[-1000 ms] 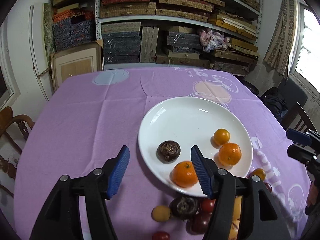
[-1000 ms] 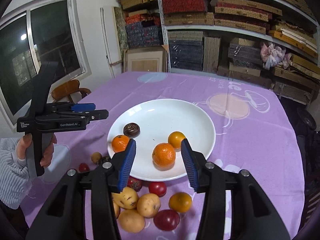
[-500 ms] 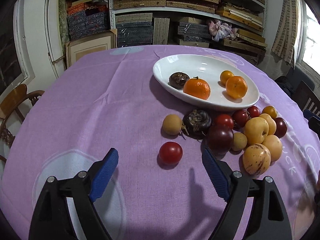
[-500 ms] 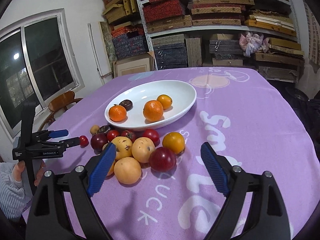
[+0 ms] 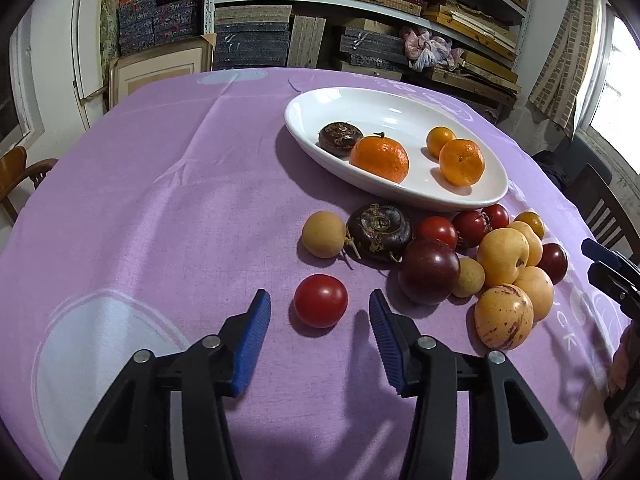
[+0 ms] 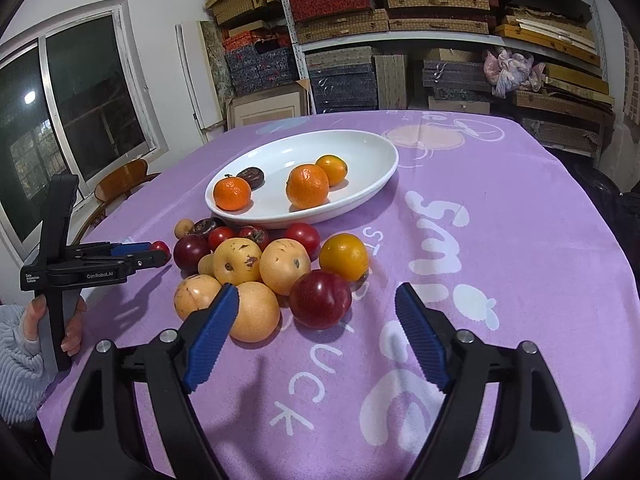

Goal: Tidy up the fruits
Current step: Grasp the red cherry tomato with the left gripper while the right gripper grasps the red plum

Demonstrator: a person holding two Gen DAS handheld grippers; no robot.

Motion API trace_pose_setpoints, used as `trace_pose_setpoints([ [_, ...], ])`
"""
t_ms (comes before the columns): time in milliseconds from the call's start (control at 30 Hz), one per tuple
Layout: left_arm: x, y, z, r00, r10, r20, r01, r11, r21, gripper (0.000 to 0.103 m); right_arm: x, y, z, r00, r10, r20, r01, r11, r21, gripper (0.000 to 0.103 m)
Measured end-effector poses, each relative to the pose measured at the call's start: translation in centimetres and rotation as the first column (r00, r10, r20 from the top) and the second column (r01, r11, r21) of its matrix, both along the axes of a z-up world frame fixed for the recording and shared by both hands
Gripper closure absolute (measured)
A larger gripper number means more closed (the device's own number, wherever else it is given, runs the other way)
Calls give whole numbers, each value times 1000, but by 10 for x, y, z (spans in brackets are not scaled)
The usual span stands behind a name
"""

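1. Nearest in the left wrist view, the left gripper (image 5: 320,312) points down at a purple tablecloth (image 5: 160,200). Its jaws have just been closing and now stand partly open, one blue pad on each side of a small red tomato (image 5: 321,300). A gap shows between each pad and the tomato, so nothing is gripped yet.
2. Nearest in the right wrist view, the right gripper (image 6: 316,312) hangs over the cloth with its jaws wide apart and holding nothing; they have just been closing a little. A dark red plum (image 6: 320,299) lies just ahead, between the fingertips.
3. A pale yellow fruit (image 6: 253,311) sits right beside the right gripper's left pad; whether they touch cannot be told.
4. Behind these lies a loose pile of fruit (image 6: 256,256) on the cloth: yellow speckled fruits, an orange-yellow tomato (image 6: 343,257), red tomatoes, a dark plum and a brown water chestnut (image 5: 378,230).
5. At the left edge of the right wrist view, a hand (image 6: 48,320) in a pale blue sleeve holds the left gripper's handle.
6. Farther back, touching the pile's far edge, stands a white oval plate (image 5: 320,112). It holds two mandarins (image 5: 379,159), a smaller orange fruit (image 5: 440,141) and a second water chestnut (image 5: 340,139).
7. Beyond the table, shelves (image 6: 440,40) are stacked with flat boxes.
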State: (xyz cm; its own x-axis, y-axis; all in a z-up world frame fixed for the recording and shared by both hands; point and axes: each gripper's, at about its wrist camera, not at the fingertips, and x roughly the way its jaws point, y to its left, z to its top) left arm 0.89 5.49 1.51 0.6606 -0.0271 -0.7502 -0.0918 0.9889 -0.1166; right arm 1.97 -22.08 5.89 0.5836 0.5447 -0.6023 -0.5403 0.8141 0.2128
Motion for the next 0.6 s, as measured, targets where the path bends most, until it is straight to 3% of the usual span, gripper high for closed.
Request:
trace_pose_setpoints([
  [167, 2, -4, -1, 1000, -14, -3, 14, 1000, 6, 52, 0, 1, -1, 1000, 2, -6, -2, 1000, -5, 29],
  [333, 5, -8, -1, 1000, -27, -6, 27, 1000, 7, 52, 0, 3, -5, 999, 23, -30, -24, 999, -26, 44],
  [600, 6, -6, -2, 999, -37, -17, 36, 999, -13, 56, 0, 6, -8, 998, 31, -47, -34, 998, -48, 44],
])
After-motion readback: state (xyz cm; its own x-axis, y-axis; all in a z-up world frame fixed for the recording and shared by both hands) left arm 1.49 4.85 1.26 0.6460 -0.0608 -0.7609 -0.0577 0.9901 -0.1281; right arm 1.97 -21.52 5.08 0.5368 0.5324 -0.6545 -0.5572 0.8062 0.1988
